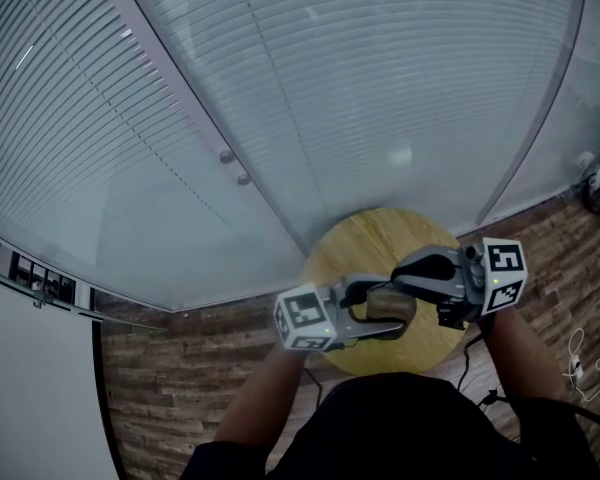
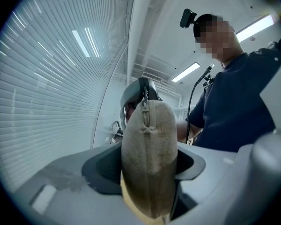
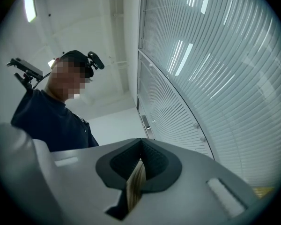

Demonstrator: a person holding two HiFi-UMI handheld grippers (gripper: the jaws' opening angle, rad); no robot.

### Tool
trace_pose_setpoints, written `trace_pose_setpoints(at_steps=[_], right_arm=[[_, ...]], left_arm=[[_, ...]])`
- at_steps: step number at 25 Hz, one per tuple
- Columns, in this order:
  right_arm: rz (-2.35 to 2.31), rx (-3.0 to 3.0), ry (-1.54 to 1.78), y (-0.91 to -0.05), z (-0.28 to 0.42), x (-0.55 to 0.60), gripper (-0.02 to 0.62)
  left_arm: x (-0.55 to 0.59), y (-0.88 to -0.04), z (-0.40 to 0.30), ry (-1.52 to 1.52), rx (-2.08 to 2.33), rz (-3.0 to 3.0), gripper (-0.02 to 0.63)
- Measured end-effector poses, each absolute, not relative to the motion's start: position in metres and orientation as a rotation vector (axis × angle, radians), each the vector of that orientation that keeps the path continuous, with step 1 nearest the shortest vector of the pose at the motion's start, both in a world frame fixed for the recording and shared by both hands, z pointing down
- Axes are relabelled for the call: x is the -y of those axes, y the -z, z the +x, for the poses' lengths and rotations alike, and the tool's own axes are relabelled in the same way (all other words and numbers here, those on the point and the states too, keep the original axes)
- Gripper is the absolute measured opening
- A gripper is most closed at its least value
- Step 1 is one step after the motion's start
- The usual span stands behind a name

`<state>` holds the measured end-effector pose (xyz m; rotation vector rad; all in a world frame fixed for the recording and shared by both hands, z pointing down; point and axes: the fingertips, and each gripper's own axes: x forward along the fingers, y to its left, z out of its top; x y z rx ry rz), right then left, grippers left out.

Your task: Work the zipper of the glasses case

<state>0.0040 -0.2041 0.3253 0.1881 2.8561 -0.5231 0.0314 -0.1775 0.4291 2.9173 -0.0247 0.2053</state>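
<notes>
Left tool point(image 1: 368, 313) clamps the tan glasses case point(image 2: 149, 144) over the round table point(image 1: 380, 233); right tool point(image 2: 141, 89), nearly closed, pinches its zipper pull point(image 2: 144, 99). Next, likely: draw it steadily along the seam

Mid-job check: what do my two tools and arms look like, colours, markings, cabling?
The left tool and right tool have light grey moulded bodies with dark, ribbed pads. Each carries a white cube printed with black square markers and a small green light. A black cable hangs from the right one. The person wears a dark navy top; the forearms are uncovered.
</notes>
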Motion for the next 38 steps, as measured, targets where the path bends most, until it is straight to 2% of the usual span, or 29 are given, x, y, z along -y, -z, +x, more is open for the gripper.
trace_pose_setpoints(at_steps=[5,9,11,15,16,17,18,19,26,29,34,35,36,38], right_arm=[[0.203,-2.807,0.536,-0.319,0.007,0.205,0.009],[0.133,-2.496,0.568,-0.279,0.064,0.236,0.006],[0.032,-2.596,0.469,-0.275,0.076,0.245,0.006],[0.07,-2.926,0.408,-0.304,0.039,0.228,0.013],[0.12,-2.963,0.428,-0.313,0.029,0.221,0.087],[0.163,-2.989,0.445,-0.32,0.021,0.214,0.188],[0.193,-3.008,0.458,-0.326,0.014,0.209,0.216],[0.211,-3.021,0.468,-0.331,0.009,0.204,0.216],[0.25,-3.031,0.572,-0.346,-0.005,0.196,0.211],[0.25,-3.009,0.584,-0.343,-0.005,0.195,0.133],[0.275,-3.032,0.589,-0.345,-0.008,0.187,0.118],[0.274,-3.036,0.583,-0.346,-0.008,0.185,0.053],[0.275,-3.04,0.573,-0.345,-0.007,0.184,0.017],[0.292,-3.04,0.553,-0.343,-0.008,0.18,0.015]], left_arm=[[0.18,-0.418,0.027,-0.082,0.042,2.908,0.298],[0.188,-0.418,0.007,0.053,0.095,2.807,0.296],[0.187,-0.424,-0.003,0.02,0.118,2.797,0.296],[0.18,-0.433,0.005,-0.18,0.093,2.895,0.298],[0.179,-0.433,0.008,-0.194,0.085,2.905,0.298],[0.179,-0.432,0.011,-0.201,0.078,2.91,0.299],[0.179,-0.432,0.014,-0.209,0.072,2.913,0.299],[0.178,-0.432,0.016,-0.221,0.066,2.917,0.299],[0.172,-0.434,0.022,-0.271,0.045,2.923,0.3],[0.17,-0.435,0.025,-0.273,0.034,2.917,0.301],[0.163,-0.433,0.028,-0.283,0.027,2.923,0.301],[0.162,-0.432,0.028,-0.282,0.026,2.924,0.301],[0.162,-0.431,0.028,-0.28,0.026,2.925,0.301],[0.161,-0.429,0.027,-0.271,0.025,2.928,0.3]])
